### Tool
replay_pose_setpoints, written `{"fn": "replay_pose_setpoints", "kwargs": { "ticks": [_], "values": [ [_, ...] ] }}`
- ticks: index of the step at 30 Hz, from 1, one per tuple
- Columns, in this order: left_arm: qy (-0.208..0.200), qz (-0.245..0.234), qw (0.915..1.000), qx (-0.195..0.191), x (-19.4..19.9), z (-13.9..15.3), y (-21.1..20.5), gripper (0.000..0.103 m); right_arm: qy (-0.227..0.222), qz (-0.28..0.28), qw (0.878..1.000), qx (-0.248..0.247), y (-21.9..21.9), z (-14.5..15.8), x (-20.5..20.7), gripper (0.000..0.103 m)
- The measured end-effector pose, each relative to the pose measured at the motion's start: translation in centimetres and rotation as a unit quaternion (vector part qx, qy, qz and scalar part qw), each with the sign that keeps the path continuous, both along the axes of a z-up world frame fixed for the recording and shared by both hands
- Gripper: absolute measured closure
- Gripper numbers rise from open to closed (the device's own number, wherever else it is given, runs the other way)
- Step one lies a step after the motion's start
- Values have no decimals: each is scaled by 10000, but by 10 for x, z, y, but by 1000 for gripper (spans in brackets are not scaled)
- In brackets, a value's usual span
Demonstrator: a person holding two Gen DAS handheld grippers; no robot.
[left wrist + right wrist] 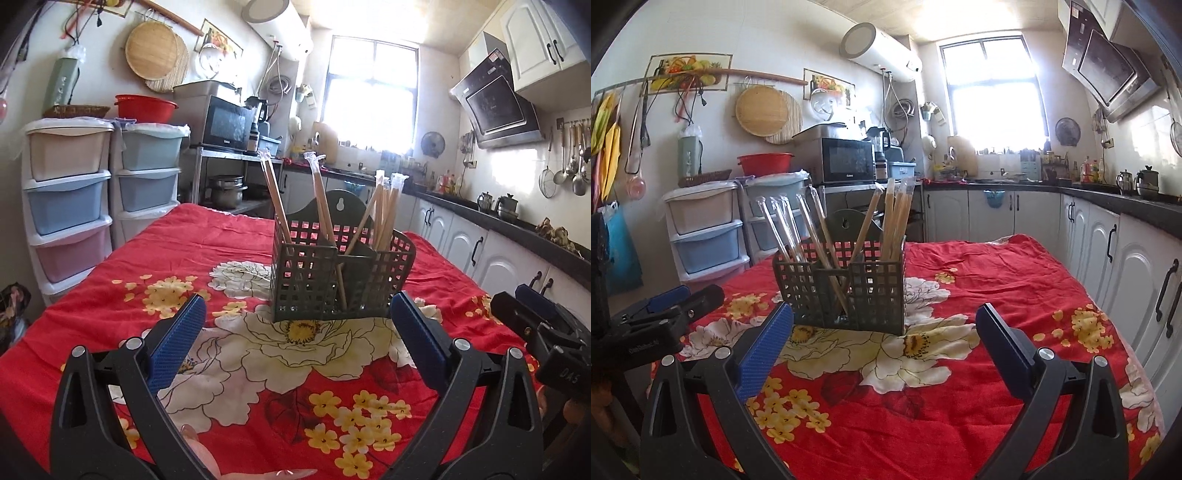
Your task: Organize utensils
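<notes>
Looks like you're basically done here: all the wrapped chopsticks (321,206) are standing in the green basket (332,280) in the middle of the desk (221,229), and nothing loose is left on the red cloth. Your left gripper (295,332) and right gripper (884,332) both sit wide apart and empty, just short of the basket.

Black tongs (297,312), ribbed blue pads (181,334), silver screws.
</notes>
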State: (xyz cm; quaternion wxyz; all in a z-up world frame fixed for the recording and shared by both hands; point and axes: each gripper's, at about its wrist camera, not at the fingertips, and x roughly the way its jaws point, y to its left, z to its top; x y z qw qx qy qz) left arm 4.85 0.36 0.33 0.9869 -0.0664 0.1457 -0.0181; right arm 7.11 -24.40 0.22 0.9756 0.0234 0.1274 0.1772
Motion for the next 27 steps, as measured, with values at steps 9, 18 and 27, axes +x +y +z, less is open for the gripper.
{"fn": "replay_pose_setpoints", "kwargs": {
  "ticks": [9,18,27],
  "values": [
    [-72,-34,10000,-11,-1,1,1,11,17,-55,10000,16,-1,-3,0,7],
    [-98,-43,9999,-15,-3,2,1,11,25,-30,10000,-16,0,-3,-1,7],
    [-114,-34,9999,-12,-4,3,1,11,15,-21,10000,-30,2,-3,-1,7]
  ]
}}
